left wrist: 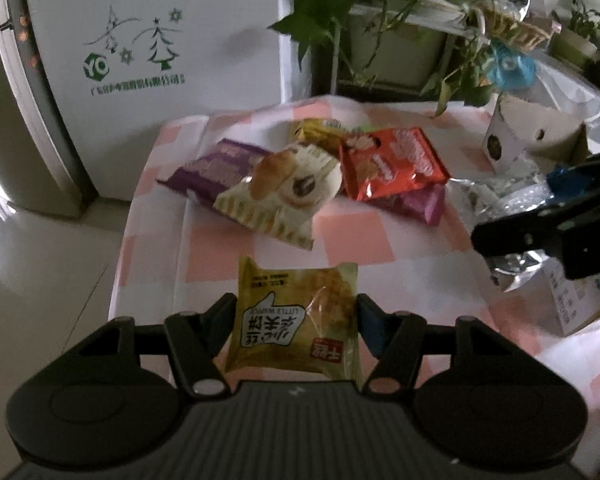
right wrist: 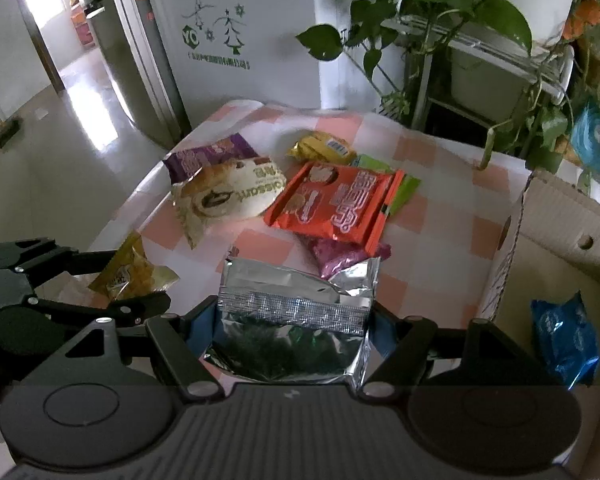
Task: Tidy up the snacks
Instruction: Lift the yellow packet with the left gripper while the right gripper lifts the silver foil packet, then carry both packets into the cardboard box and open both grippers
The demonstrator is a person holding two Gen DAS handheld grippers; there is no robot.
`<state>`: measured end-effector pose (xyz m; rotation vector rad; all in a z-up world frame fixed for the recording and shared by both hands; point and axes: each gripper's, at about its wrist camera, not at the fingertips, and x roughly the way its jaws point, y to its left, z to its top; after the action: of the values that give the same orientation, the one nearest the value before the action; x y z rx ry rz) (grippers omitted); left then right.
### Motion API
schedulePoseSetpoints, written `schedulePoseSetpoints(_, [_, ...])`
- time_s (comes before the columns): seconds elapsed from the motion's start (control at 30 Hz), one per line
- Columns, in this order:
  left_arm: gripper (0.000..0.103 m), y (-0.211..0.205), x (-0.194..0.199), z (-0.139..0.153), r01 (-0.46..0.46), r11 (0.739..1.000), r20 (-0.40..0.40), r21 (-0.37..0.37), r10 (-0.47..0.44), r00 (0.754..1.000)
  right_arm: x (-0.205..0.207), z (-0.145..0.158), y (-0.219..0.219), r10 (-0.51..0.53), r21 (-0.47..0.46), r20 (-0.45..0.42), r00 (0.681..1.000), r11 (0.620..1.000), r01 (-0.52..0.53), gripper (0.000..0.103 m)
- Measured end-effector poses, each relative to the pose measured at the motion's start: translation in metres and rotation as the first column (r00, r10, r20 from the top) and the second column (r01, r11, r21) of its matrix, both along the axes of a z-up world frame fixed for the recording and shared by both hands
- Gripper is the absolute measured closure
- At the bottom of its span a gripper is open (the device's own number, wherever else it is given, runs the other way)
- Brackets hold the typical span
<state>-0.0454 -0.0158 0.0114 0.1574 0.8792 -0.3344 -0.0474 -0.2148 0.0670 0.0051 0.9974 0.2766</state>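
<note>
With each gripper's jaws clamped on a packet, left gripper (left wrist: 296, 312) on the waffle pack (left wrist: 296, 320), right gripper (right wrist: 294, 316) on the silver bag (right wrist: 296, 316), I lift both off the tabletop (right wrist: 432, 216) toward the cardboard box (right wrist: 560, 220) at its right edge.

Left gripper (left wrist: 296, 320) – fingers clamped on both sides of a packet, pitched downward. Right gripper (right wrist: 294, 320) – fingers likewise closed on a packet, pitched downward.

I see a yellow waffle packet (left wrist: 296, 322), a silver foil bag (right wrist: 296, 320), an orange packet (right wrist: 332, 200) and a pink-and-white checked cloth (left wrist: 356, 240).
</note>
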Motion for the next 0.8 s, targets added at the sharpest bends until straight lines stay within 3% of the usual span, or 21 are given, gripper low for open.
schedulePoseSetpoints(0.23, [0.04, -0.008, 0.0, 0.009, -0.003, 1.0, 0.031, -0.008, 0.003, 1.0, -0.002, 0.007, -0.016, -0.04, 0.014, 0.022, 0.999, 0.999, 0.04, 0.021])
schedulePoseSetpoints(0.8, [0.04, -0.014, -0.002, 0.014, -0.039, 0.998, -0.005, -0.058, 0.039, 0.999, -0.012, 0.011, -0.036, -0.081, 0.008, 0.045, 0.996, 0.997, 0.081, 0.021])
